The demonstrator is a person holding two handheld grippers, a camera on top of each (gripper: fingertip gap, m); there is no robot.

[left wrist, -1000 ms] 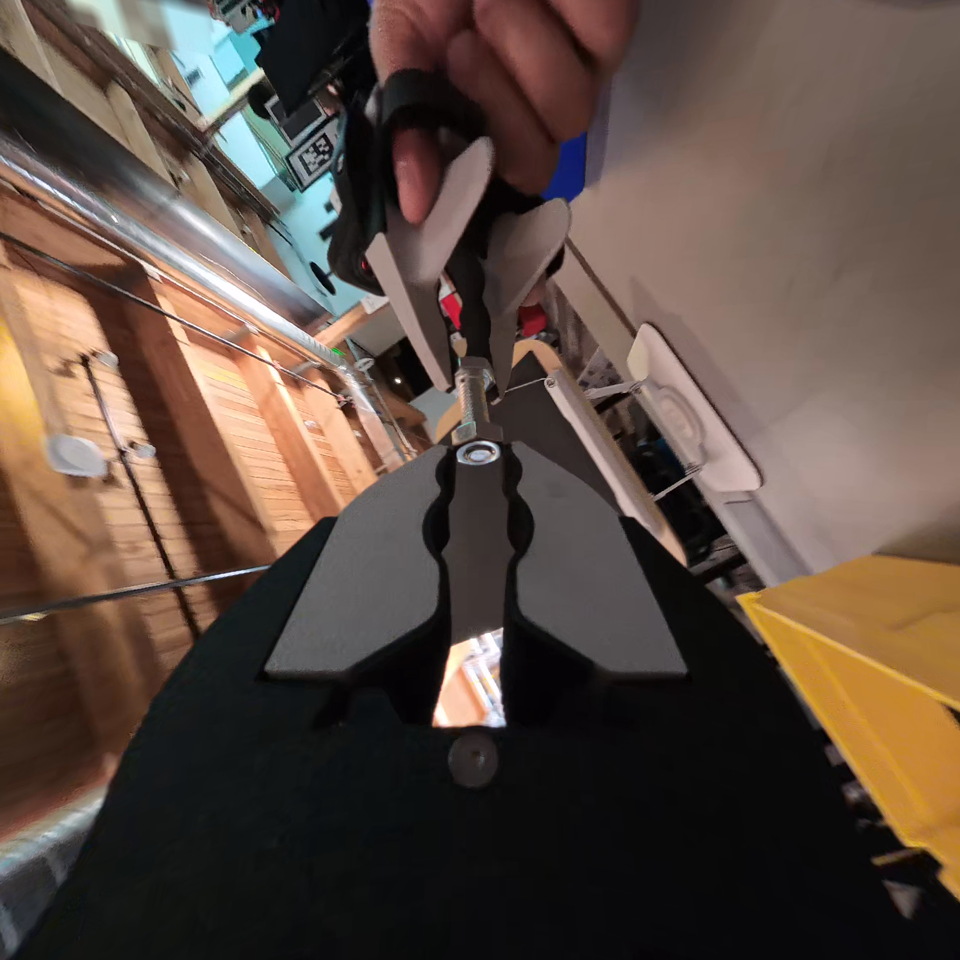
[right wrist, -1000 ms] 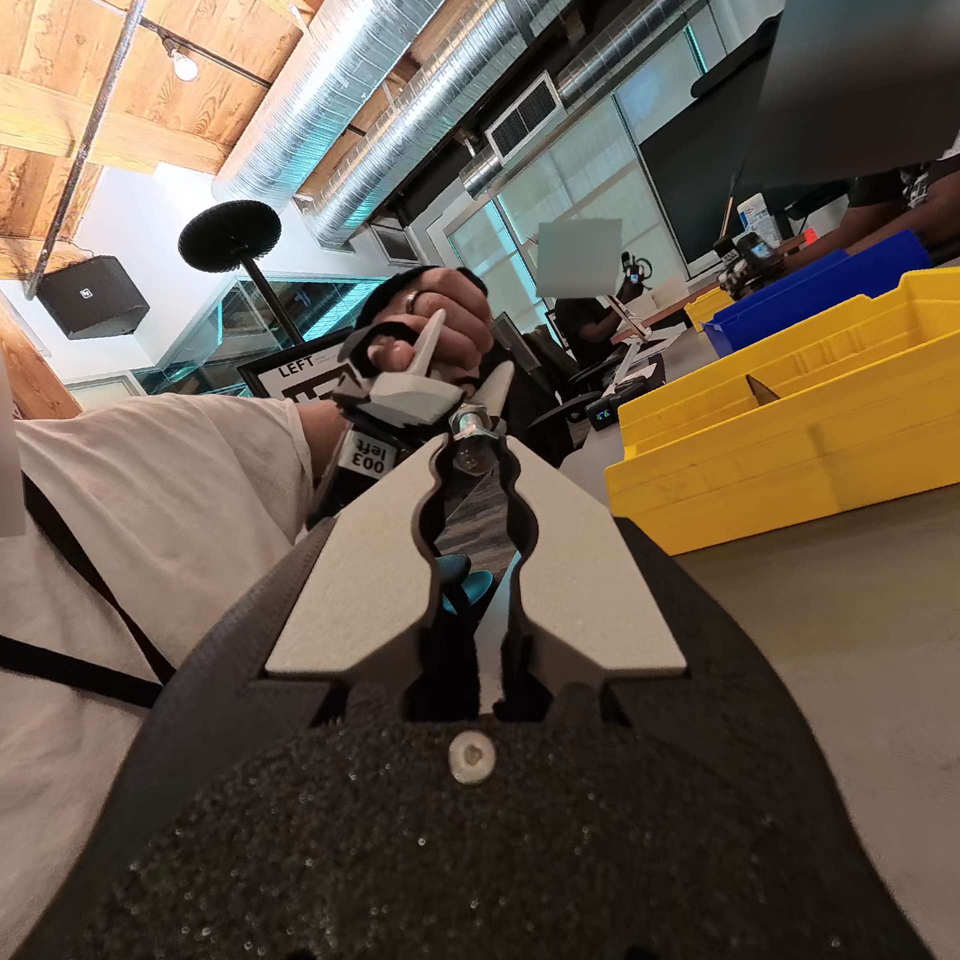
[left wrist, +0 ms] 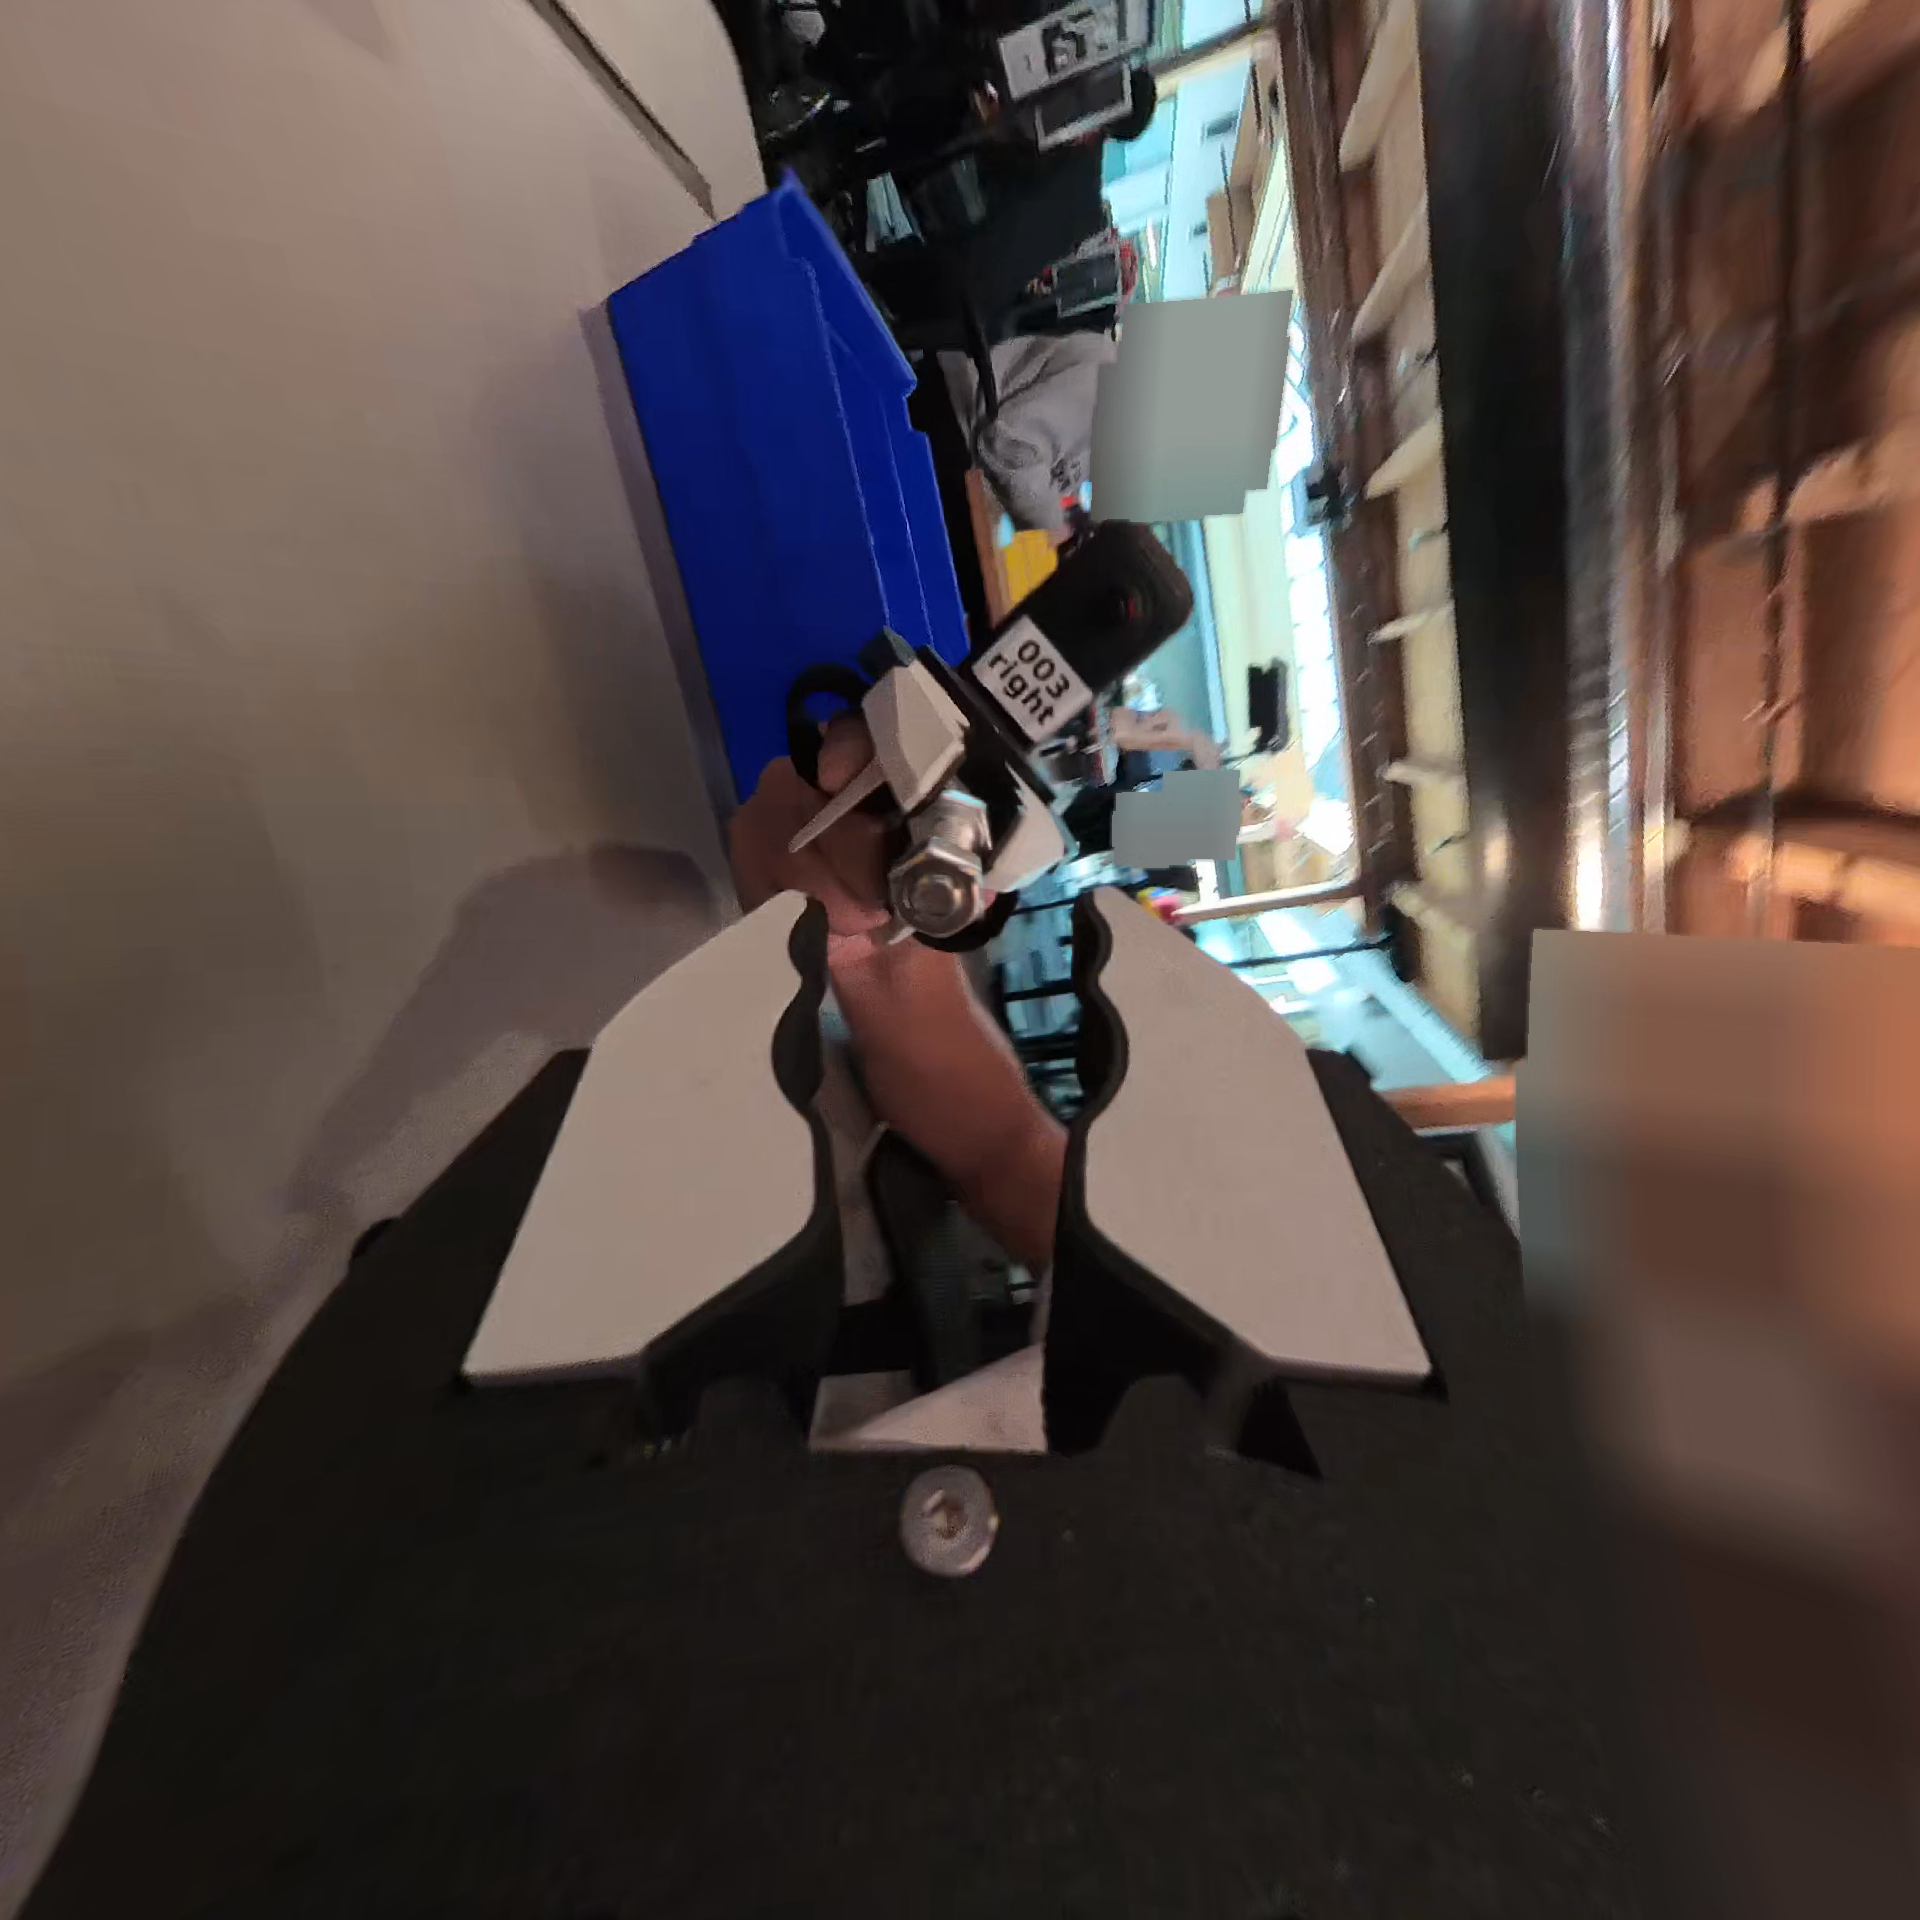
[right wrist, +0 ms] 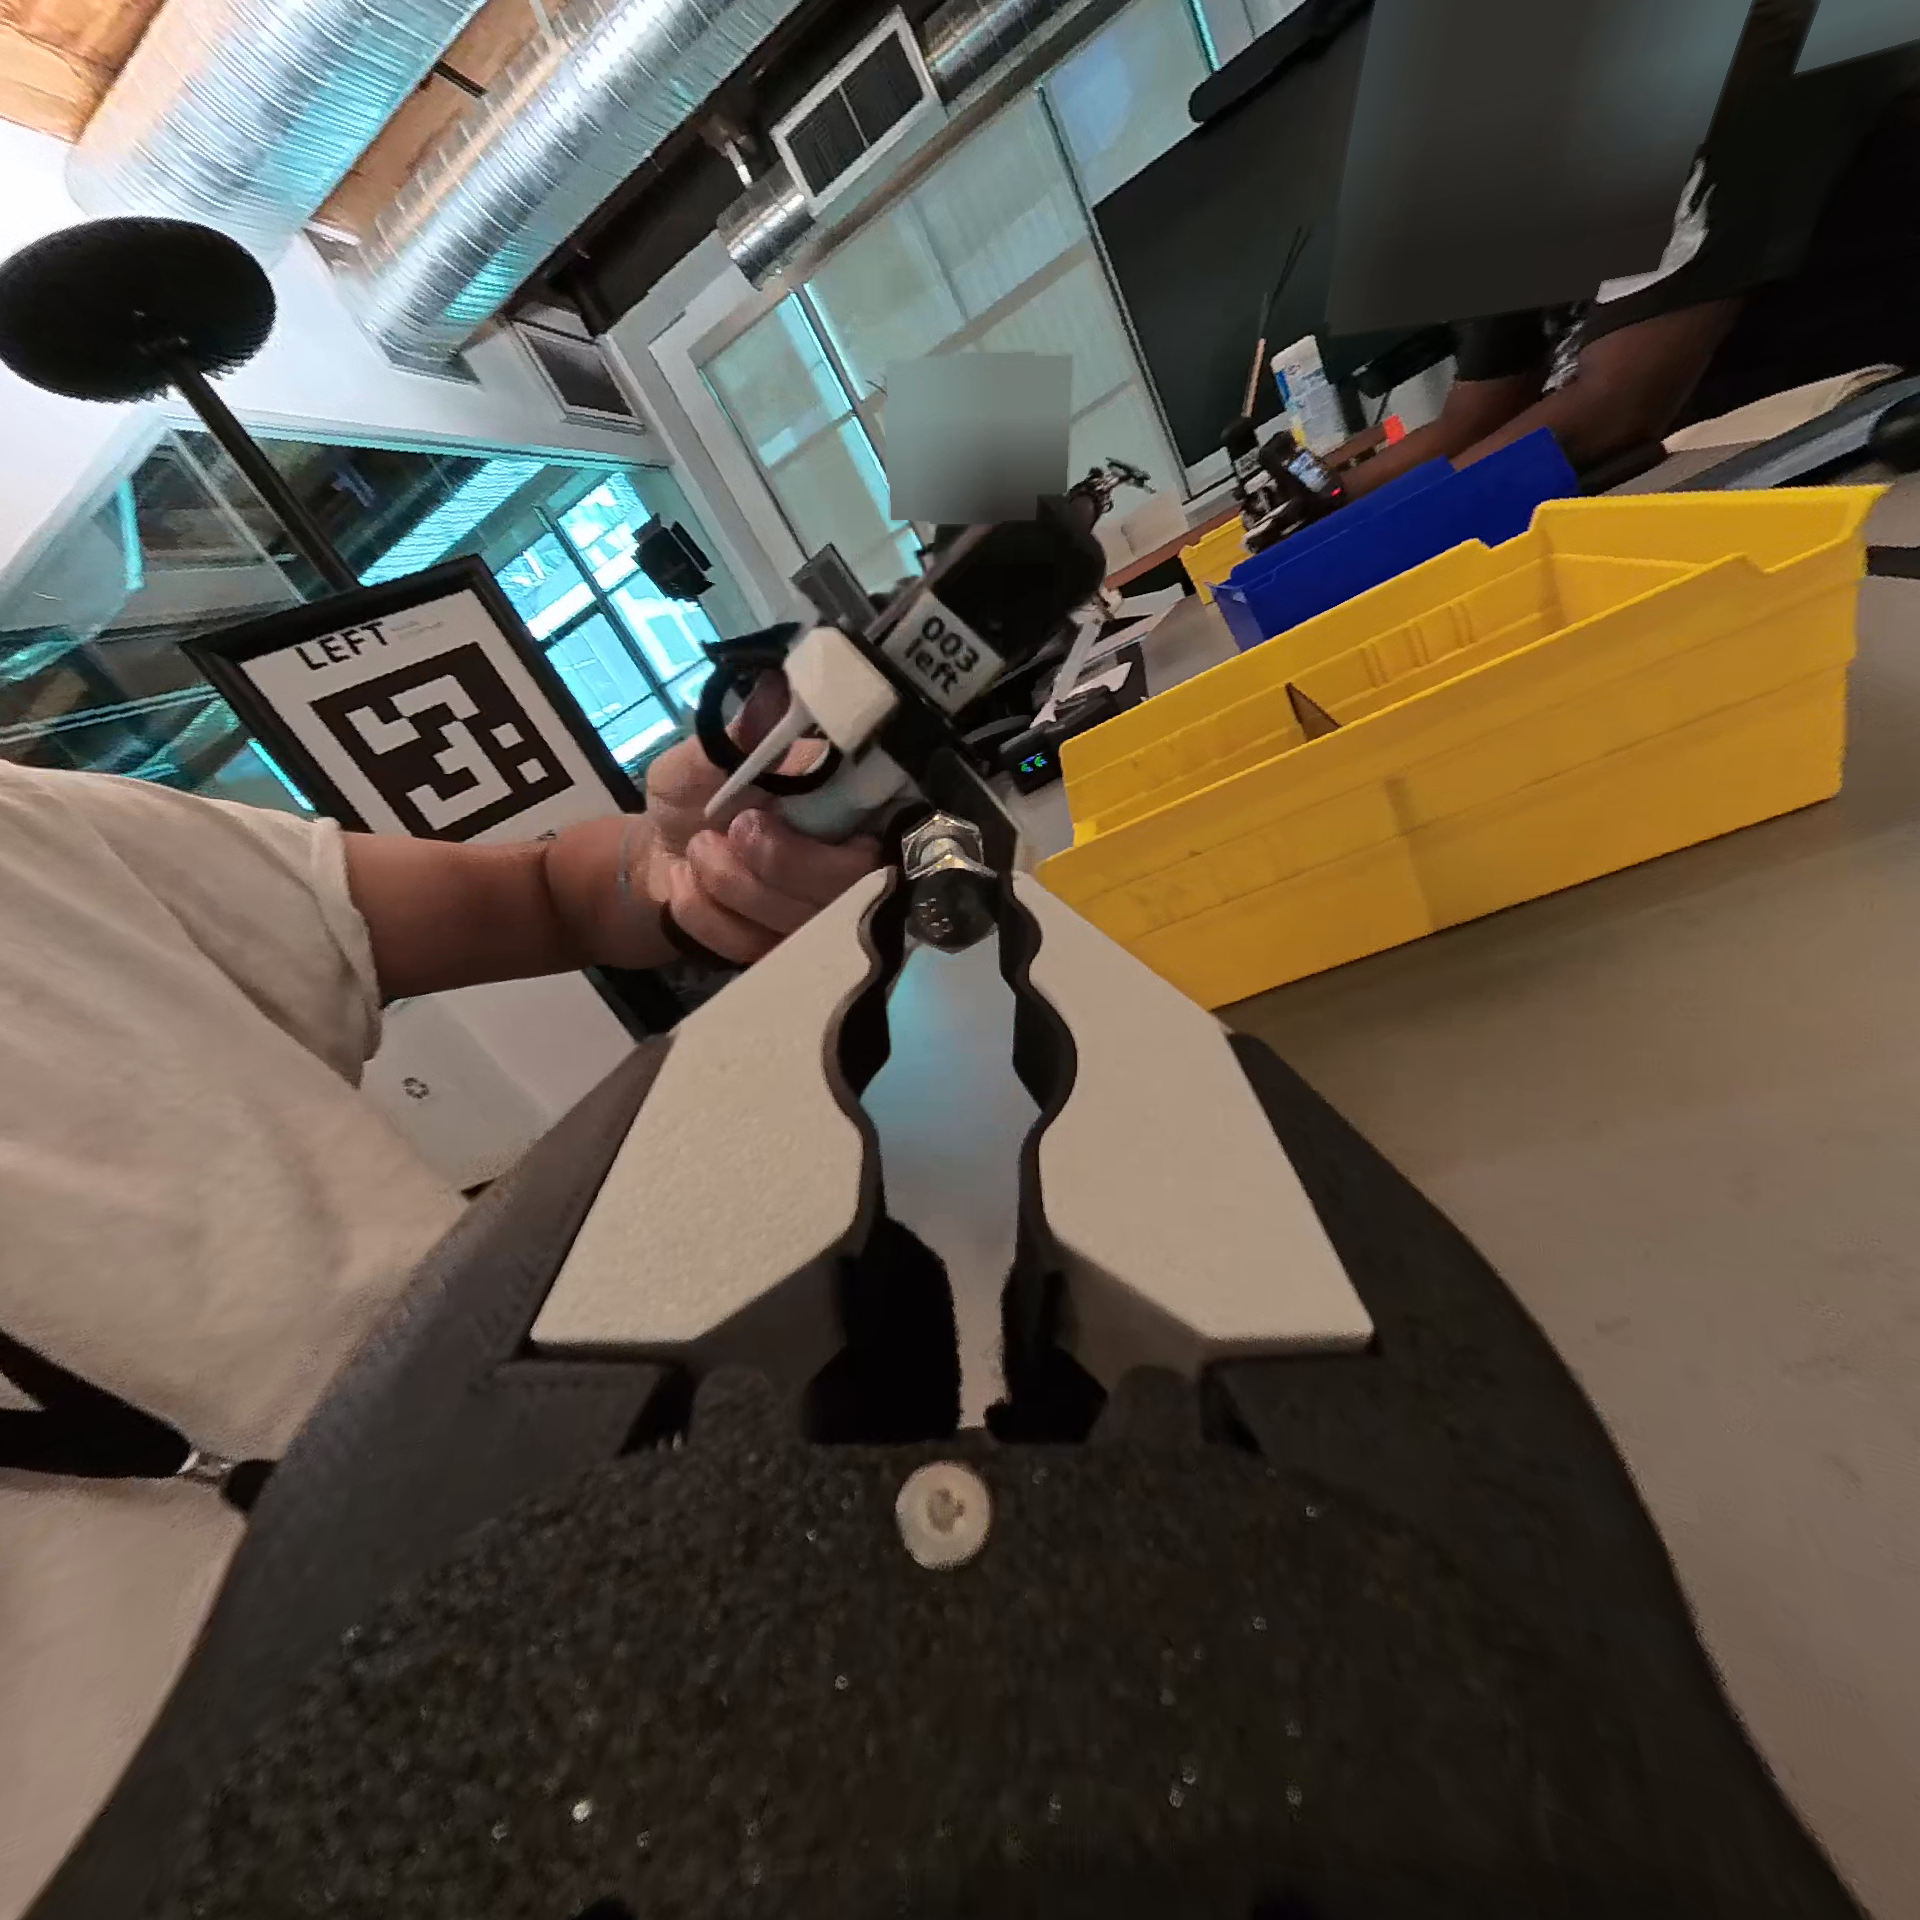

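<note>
Change vs. a sec ago: the L claw [left wrist: 940, 914] had been clenched on the free end of the bolt [right wrist: 940, 920]. Now it was released, fingers well apart w/ nothing pressed between them. The nut [left wrist: 935, 894] sat just ahead of its tips, touching neither pad. So the bolt was no longer held from both ends; only one claw carried it.

R claw [right wrist: 951, 894] was clenched on the bolt's dark hex head, both pads pressing its sides. The shank pointed away from it toward the L claw, which the person's hand [right wrist: 717, 862] held level w/ it. Bolt and nut were up in the air between the two claws, above the table [right wrist: 1558, 1143], not in any bin.

Materials etc.:
- Bolt: steel, dull dark head, bright threaded shank.
- Nut: shiny, six-sided, on the shank near the far end.
- Claw fingers: matte pale plastic, flat on top, black wavy rubber-looking inner edges.
- Yellow bin [right wrist: 1558, 727]: hard plastic, ribbed walls, w/ a divider, on the table near the R claw.
- Blue bin [left wrist: 790, 468]: same sort, farther off.
- Table: smooth, grey-beige.
</note>
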